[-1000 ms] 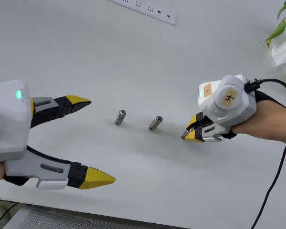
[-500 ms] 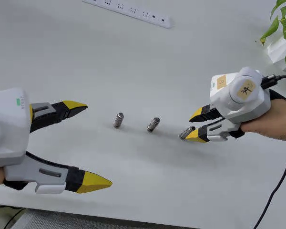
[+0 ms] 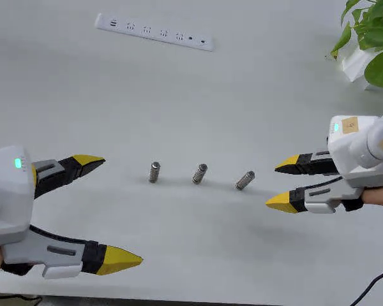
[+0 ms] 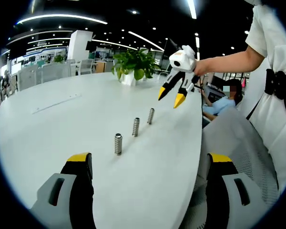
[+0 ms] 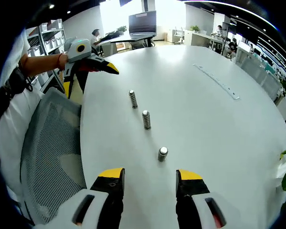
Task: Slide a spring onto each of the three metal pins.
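Observation:
Three metal pins stand in a row on the white table, each with a spring around it: the left one (image 3: pixel 154 172), the middle one (image 3: pixel 200 173) and the right one (image 3: pixel 245 180). The same row runs away from my left gripper (image 4: pixel 148 164), nearest spring-covered pin (image 4: pixel 118 143) first. My right gripper (image 3: pixel 281 184) is open and empty, just right of the right pin (image 5: pixel 162 153), not touching it. My left gripper (image 3: pixel 112 210) is wide open and empty, left of the row.
A white power strip (image 3: pixel 154 31) lies at the far side of the table. A potted plant (image 3: pixel 369 39) stands at the far right corner. A mesh office chair (image 5: pixel 47 157) sits beside the table's near edge.
My right gripper let go of the rightmost spring, opened and drew back to the right. That spring now stands free on its pin. The head camera tilted, shifting the scene.

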{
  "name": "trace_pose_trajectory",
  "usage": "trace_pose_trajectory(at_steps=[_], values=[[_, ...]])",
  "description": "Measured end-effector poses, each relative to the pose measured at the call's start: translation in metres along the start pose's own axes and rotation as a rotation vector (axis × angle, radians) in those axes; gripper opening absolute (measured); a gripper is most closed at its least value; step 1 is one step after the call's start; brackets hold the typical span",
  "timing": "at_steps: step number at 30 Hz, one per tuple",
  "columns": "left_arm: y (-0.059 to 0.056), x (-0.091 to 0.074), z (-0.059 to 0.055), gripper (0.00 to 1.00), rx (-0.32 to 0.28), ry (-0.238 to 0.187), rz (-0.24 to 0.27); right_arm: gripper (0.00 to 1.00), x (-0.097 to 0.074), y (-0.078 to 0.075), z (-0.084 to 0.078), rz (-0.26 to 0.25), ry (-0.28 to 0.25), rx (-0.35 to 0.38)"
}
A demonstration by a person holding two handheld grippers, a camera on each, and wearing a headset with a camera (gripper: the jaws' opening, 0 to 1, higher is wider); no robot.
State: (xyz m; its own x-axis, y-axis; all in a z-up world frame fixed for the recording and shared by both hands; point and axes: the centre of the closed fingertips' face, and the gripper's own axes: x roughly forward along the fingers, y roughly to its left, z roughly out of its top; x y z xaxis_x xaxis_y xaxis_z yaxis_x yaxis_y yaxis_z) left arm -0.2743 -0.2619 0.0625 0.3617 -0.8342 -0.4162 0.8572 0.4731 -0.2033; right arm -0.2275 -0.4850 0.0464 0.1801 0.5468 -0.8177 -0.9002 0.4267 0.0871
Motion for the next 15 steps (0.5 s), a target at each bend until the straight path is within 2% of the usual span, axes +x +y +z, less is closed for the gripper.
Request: trace_pose_trajectory(at_steps=[5, 9, 15], values=[[0.000, -0.001, -0.001, 0.99, 0.009, 0.008, 0.010, 0.50, -0.013, 0.016, -0.013, -0.019, -0.091, 0.056], [0.000, -0.002, -0.006, 0.99, 0.028, 0.022, 0.022, 0.62, -0.020, 0.026, -0.026, -0.035, -0.167, 0.120], [0.001, -0.003, -0.011, 0.99, 0.049, 0.040, 0.031, 0.76, -0.025, 0.034, -0.040, -0.077, -0.256, 0.166]])
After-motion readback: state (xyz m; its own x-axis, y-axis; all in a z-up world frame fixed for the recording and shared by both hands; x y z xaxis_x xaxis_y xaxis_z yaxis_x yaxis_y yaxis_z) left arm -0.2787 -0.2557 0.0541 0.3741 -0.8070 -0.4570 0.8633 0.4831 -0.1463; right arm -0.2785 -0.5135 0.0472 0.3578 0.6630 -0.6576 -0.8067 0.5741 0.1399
